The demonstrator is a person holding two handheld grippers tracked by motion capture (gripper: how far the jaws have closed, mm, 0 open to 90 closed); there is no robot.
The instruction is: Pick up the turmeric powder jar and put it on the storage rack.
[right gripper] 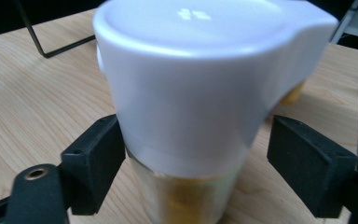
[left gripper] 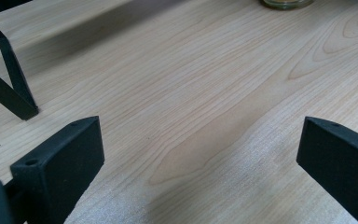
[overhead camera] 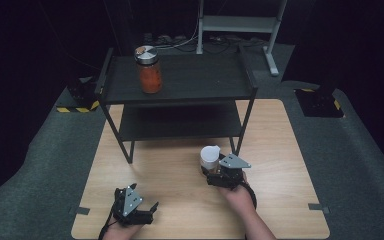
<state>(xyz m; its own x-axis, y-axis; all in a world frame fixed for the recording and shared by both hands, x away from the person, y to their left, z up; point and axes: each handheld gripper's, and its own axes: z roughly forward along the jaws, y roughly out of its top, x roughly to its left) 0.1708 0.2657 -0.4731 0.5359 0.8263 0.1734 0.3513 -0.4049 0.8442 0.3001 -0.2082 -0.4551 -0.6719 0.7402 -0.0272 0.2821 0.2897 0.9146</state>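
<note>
A small glass jar with a wide white lid (overhead camera: 210,155) stands on the wooden table (overhead camera: 280,150) just in front of the black shelf unit (overhead camera: 195,85). My right gripper (overhead camera: 215,172) is open, with one jaw on each side of the jar (right gripper: 191,93) below the lid. The left jaw looks to be touching the glass and a small gap remains at the right jaw. Yellowish contents show through the glass. My left gripper (overhead camera: 151,212) rests open at the table's near left, its jaws (left gripper: 200,154) wide apart over bare wood.
A taller jar with orange contents and a metal lid (overhead camera: 150,70) stands on the shelf's top level at the left. The shelf's lower level is bare. A shelf leg (left gripper: 9,79) stands ahead and left of the left gripper. Dark carpet surrounds the table.
</note>
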